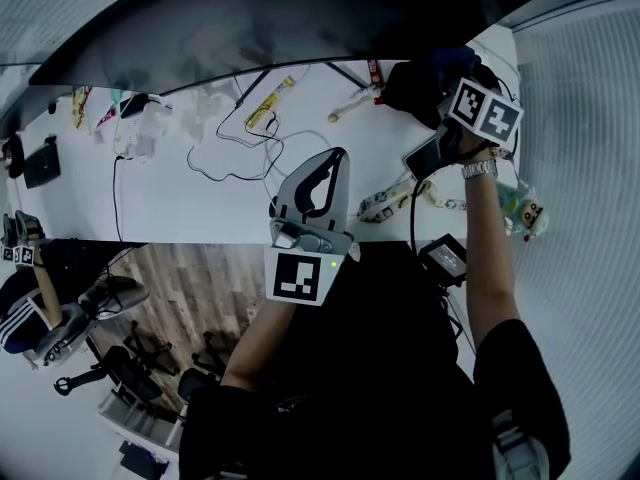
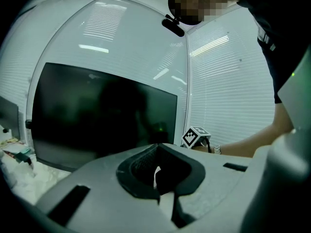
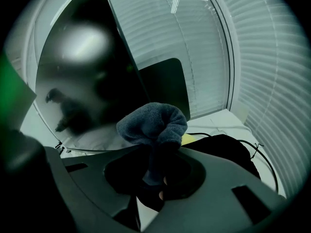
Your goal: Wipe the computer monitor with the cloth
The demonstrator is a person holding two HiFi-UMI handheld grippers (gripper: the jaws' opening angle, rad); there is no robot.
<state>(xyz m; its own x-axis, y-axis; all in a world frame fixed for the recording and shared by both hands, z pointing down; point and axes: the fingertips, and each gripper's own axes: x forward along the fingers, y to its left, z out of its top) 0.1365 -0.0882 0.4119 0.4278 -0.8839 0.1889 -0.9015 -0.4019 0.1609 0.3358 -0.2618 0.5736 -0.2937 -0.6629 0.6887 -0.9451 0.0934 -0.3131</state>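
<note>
The wide dark monitor [image 1: 270,18] spans the top of the head view, above the white desk [image 1: 170,203]. My right gripper [image 1: 445,93] is raised at the monitor's lower right corner and is shut on a dark blue-grey cloth [image 1: 415,83]. In the right gripper view the bunched cloth [image 3: 154,123] stands up out of the jaws of the right gripper [image 3: 153,166], close beside the monitor screen [image 3: 77,81]. My left gripper [image 1: 318,183] hangs over the desk's front edge, shut and holding nothing. In its own view the left gripper [image 2: 158,174] faces the monitor [image 2: 97,113] from a distance.
On the desk lie loose cables [image 1: 235,138], snack packets [image 1: 268,106], a phone [image 1: 425,156] and a small toy [image 1: 527,215]. A second dark screen [image 3: 163,84] and a black bag [image 3: 228,152] sit to the right. Office chairs [image 1: 95,363] stand on the wood floor.
</note>
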